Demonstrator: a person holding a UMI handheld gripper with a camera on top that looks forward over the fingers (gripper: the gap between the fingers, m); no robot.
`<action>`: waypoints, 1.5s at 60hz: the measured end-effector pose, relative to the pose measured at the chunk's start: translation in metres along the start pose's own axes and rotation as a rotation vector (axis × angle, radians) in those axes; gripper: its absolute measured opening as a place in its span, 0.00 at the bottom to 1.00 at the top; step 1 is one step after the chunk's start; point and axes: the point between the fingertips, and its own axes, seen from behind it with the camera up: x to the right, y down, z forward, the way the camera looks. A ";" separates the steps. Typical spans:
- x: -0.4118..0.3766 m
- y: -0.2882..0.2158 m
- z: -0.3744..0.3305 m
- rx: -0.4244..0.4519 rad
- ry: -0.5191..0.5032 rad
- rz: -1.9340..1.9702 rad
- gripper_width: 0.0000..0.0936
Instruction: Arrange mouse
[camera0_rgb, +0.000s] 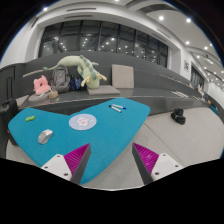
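Note:
A small grey mouse (45, 134) lies on a teal mat (60, 140) on the grey table, well ahead of my left finger and to its left. A round white disc (82, 122) lies on the mat further on, near the middle. My gripper (111, 160) is open and empty. Its magenta pads (76, 157) stand wide apart above the near edge of the mat. Nothing is between the fingers.
A small pale blue object (116, 107) lies at the mat's far edge. A black object (178, 116) sits on the table (175, 140) to the right. Plush toys, a green one (82, 68) and a pink one (41, 86), and a cardboard box (122, 76) stand at the back.

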 end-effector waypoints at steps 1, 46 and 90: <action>-0.002 0.000 0.000 -0.001 -0.005 0.000 0.93; -0.319 0.064 -0.002 0.023 -0.323 -0.054 0.92; -0.429 0.071 0.191 -0.123 -0.375 -0.073 0.92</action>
